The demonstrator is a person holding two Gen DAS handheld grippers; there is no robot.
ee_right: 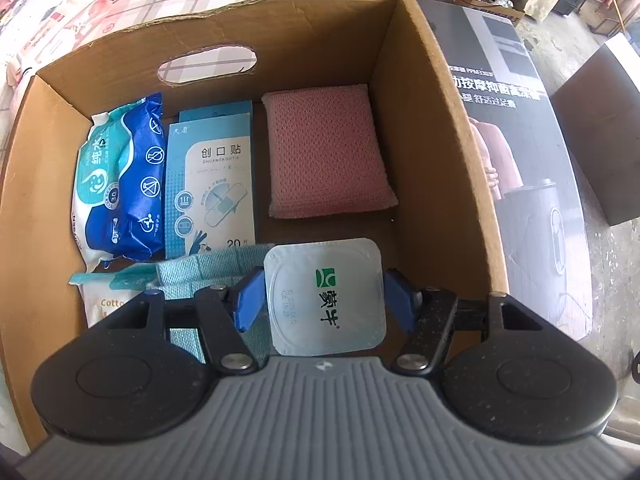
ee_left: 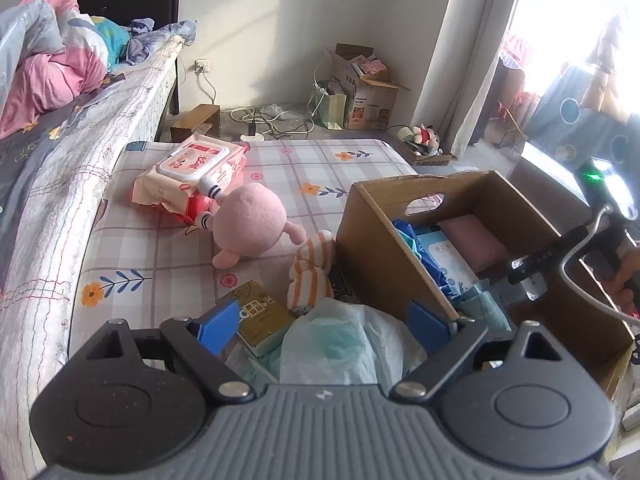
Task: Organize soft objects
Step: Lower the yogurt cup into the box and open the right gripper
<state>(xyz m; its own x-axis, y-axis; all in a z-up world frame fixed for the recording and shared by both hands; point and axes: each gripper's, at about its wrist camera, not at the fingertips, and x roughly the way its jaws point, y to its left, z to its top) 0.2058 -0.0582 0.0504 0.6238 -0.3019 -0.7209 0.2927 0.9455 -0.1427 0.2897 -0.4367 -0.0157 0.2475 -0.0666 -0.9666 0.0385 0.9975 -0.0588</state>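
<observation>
1 yogurt cup [ee_right: 326, 296] sits gripped between the right tongs [ee_right: 325, 300], low inside the near end of the box [ee_right: 420, 100], while the left tongs [ee_left: 326, 326], wide open, hover right over the crumpled white cloth [ee_left: 344, 344] outside.

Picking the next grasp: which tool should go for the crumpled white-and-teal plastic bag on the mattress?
Left. The left tool is open, with the crumpled white-and-teal plastic bag between its blue fingers. The right tool is over the cardboard box, its fingers flanking a square foil-lidded yogurt cup.
</observation>
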